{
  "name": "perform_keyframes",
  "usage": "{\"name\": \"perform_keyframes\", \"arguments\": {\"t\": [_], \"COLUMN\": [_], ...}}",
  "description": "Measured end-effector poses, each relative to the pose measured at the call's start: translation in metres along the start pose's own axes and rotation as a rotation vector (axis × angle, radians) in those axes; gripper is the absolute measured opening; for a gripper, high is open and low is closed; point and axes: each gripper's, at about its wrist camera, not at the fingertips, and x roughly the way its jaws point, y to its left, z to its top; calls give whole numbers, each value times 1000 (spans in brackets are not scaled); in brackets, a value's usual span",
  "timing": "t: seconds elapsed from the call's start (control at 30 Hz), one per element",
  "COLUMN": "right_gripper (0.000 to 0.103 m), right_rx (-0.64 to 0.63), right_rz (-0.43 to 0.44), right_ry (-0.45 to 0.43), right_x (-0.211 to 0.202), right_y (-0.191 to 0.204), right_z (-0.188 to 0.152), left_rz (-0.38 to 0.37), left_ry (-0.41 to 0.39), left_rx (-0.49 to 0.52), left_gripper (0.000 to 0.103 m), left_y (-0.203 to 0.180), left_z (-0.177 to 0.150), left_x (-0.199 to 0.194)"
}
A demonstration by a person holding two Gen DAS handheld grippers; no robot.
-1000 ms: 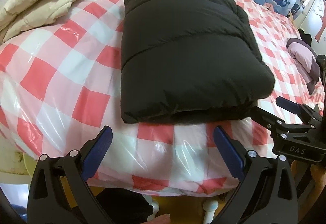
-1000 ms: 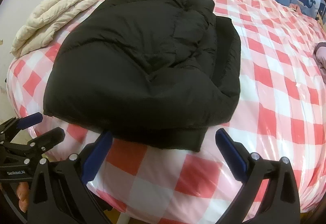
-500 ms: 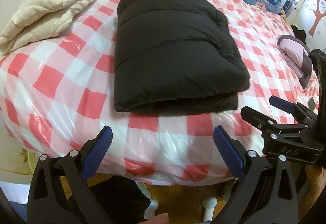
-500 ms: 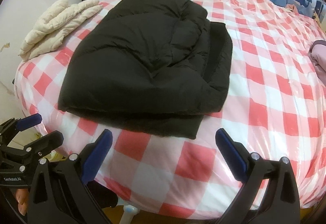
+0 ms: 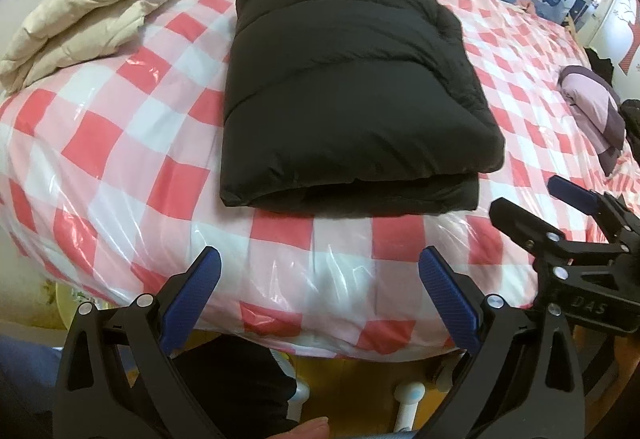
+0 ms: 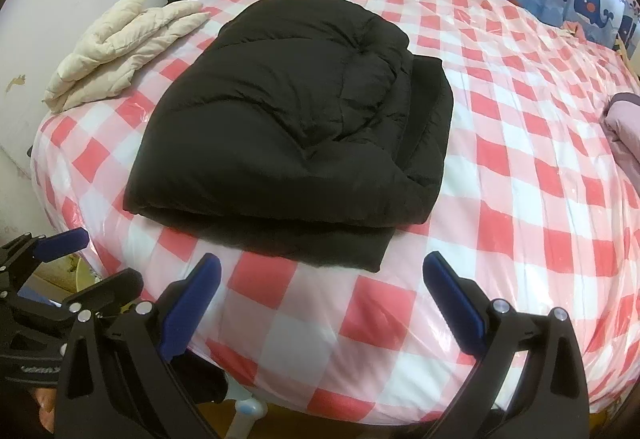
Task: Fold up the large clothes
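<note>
From the left wrist, the left gripper [image 5: 318,279] hangs with jaws spread wide and empty, just off the near edge of the checked bed [image 5: 120,143]. The folded black jacket [image 5: 348,99] lies near that edge, around its middle. A cream jacket [image 5: 92,7] sits at the far left corner.

From the right wrist, the right gripper [image 6: 322,283] is likewise released and holds nothing; the black jacket [image 6: 288,127] lies just beyond its tips, the cream jacket [image 6: 124,43] near the left edge.
</note>
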Motion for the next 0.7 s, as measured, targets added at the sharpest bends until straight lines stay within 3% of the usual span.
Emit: {"name": "perform_keyframes", "arguments": {"t": [0.27,0.7], "right_gripper": [97,97], "right_rx": [6,20], "right_rz": [-17,-63], "right_ry": [3,33], "right_x": [5,16], "right_y": [-10,-30], "right_z": [4,0], "left_rz": [75,87], "left_ry": [-12,-25], "left_rx": [33,77], "left_gripper": [95,95], "left_y": [-11,-35], "left_z": [11,14], "left_x": [10,15]}}
